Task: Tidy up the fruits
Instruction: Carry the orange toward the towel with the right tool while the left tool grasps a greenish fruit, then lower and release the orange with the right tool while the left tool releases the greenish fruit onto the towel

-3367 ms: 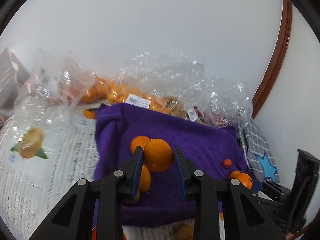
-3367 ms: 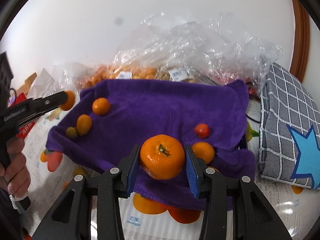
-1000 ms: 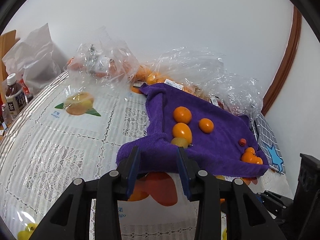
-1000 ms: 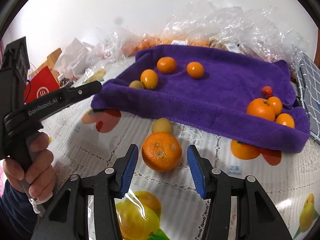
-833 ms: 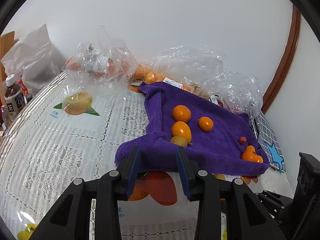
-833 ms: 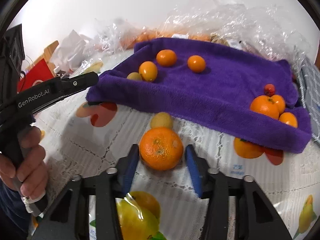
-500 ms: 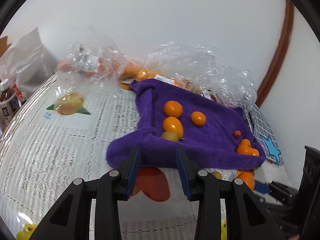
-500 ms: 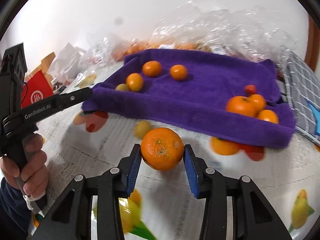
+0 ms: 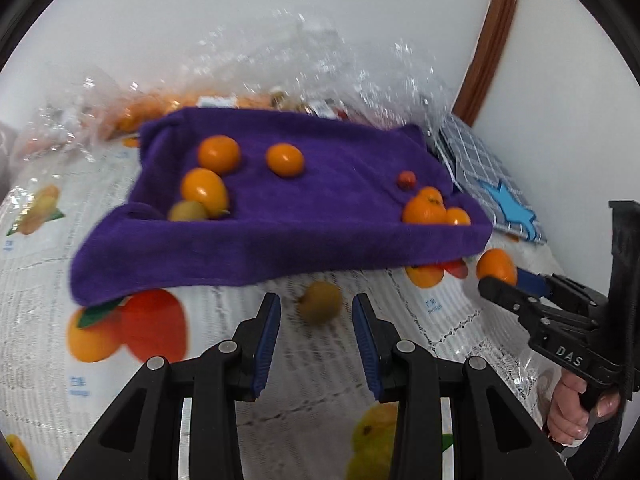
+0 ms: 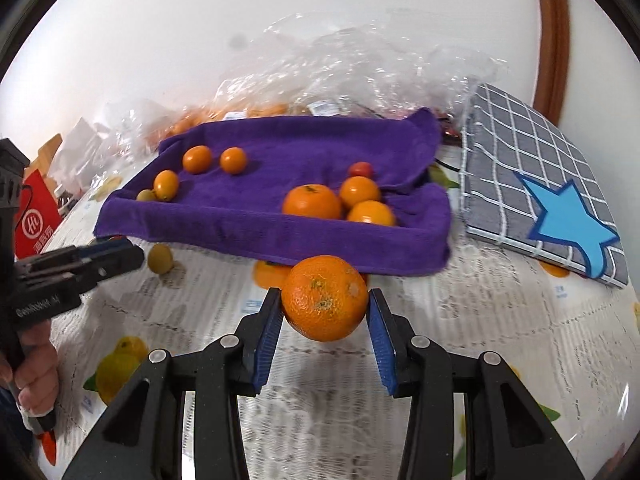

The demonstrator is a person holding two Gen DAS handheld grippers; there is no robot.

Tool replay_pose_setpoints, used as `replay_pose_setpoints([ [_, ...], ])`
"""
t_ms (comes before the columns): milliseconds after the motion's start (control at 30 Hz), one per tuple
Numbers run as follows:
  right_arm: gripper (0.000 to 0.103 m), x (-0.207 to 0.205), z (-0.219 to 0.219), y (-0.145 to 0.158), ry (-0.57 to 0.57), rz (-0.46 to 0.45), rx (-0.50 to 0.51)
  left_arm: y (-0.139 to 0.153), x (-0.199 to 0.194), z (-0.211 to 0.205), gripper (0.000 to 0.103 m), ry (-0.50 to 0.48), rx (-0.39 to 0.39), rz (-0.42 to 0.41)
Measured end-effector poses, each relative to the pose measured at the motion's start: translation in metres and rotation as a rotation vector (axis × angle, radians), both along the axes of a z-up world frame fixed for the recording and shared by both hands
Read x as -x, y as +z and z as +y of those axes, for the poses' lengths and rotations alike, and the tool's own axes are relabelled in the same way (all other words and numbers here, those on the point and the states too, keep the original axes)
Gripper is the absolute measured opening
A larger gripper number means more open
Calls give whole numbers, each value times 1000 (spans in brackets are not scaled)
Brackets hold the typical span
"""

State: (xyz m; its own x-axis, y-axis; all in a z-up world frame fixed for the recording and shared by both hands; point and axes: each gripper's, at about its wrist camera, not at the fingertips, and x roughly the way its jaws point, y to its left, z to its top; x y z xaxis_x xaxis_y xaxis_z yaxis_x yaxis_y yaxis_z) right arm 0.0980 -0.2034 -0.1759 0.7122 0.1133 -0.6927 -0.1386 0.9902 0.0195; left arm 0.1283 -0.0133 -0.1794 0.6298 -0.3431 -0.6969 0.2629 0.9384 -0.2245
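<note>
A purple towel [image 9: 320, 208] lies on the table and also shows in the right wrist view [image 10: 304, 160]. Oranges and small fruits sit on it in two clusters, at its left [image 9: 218, 154] and its right [image 9: 424, 212]. My right gripper [image 10: 325, 312] is shut on a large orange [image 10: 325, 298], held above the tablecloth in front of the towel's near edge. My left gripper [image 9: 316, 312] is open, its fingers either side of a small yellow-green fruit [image 9: 320, 307] on the cloth. That fruit shows in the right wrist view [image 10: 161, 258] too.
Clear plastic bags of fruit [image 10: 360, 68] lie behind the towel against the wall. A grey checked cloth with a blue star [image 10: 540, 184] lies to the right. A red box [image 10: 34, 216] stands at the far left. The tablecloth [image 10: 500, 340] has printed fruit pictures.
My right gripper closed on the large orange and lifted it off the tablecloth, moving right. My left gripper swung right and now frames the small yellow-green fruit.
</note>
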Motion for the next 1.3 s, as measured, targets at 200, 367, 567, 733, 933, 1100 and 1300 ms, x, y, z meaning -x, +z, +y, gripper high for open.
replay_pose_setpoints([
  [200,42,-2,-12,-8,2,25,-49,-7,-8,-8,35,3,-19,46],
  [367,42,-2,-17,-8,-2,24,-92,-8,-8,9,26,41,89,50],
  [567,42,-1,-16,-9,16,26,-98,0,1,24,25,76,179,-20],
  [733,42,2,-14,-6,10,7,-79,12,8,32,25,99,203,-103],
  [933,42,-2,-21,13,4,-14,-119,20,4,51,25,174,243,-115],
  [1100,42,-20,-19,46,10,-91,-90,37,-7,62,25,227,245,-144],
  [1300,42,-55,-12,64,28,-130,-90,53,-35,53,25,243,221,-175],
])
